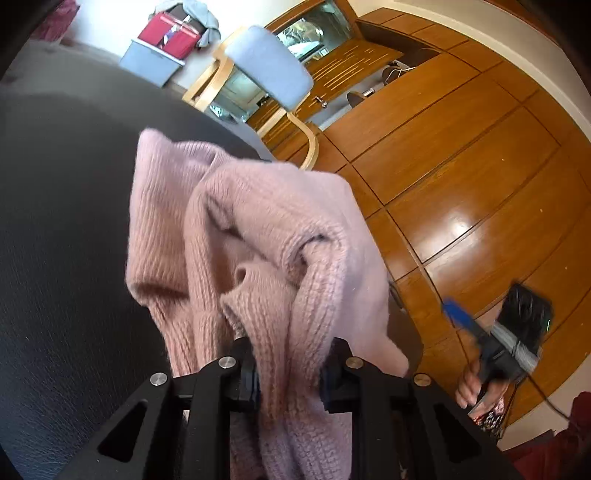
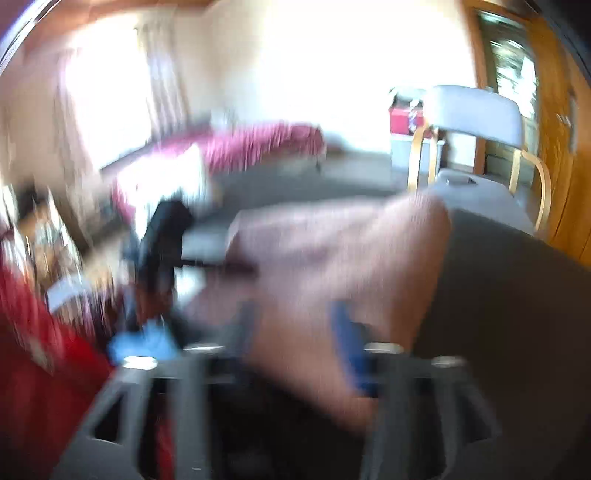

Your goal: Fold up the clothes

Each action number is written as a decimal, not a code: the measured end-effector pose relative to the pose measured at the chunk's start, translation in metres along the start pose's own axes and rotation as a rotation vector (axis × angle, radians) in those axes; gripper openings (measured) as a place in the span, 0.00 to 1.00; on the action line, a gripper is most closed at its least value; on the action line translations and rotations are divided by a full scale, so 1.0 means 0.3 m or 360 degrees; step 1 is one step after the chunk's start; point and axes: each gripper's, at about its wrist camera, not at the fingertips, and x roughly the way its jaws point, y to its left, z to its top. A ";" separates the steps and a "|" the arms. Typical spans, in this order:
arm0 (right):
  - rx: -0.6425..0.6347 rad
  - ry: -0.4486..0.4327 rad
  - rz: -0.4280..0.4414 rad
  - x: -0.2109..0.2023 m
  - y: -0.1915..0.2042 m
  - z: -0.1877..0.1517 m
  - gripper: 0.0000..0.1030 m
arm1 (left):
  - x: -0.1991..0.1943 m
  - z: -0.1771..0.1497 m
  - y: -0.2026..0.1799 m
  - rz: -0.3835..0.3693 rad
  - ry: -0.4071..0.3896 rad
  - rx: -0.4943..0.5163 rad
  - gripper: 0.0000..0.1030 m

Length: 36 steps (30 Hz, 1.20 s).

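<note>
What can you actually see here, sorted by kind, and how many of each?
Pink knitted sweaters: 1
Handheld grippers: 2, the left gripper and the right gripper
Chairs with a grey back: 1
Red bags: 1
Dark tables: 1
Total: 6

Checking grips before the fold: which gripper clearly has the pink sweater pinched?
The left gripper: the pink sweater bunches between its closed fingers. The right gripper view is too blurred to tell.
</note>
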 end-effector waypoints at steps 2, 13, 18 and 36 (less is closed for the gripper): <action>0.0121 -0.0062 0.0027 0.048 -0.038 0.062 0.84 | -0.003 0.000 -0.022 0.0052 -0.0007 0.0072 0.20; -0.0334 0.0682 -0.0361 0.611 0.173 0.408 0.84 | 0.031 -0.082 -0.177 0.0176 -0.0177 0.0363 0.21; -0.0794 0.1103 -0.0501 0.789 0.263 0.342 0.84 | 0.063 -0.135 -0.248 0.0354 -0.0238 0.0517 0.23; -0.0307 0.1023 -0.0628 0.644 -0.023 0.405 0.23 | -0.045 -0.123 -0.193 0.0204 -0.0291 0.0474 0.23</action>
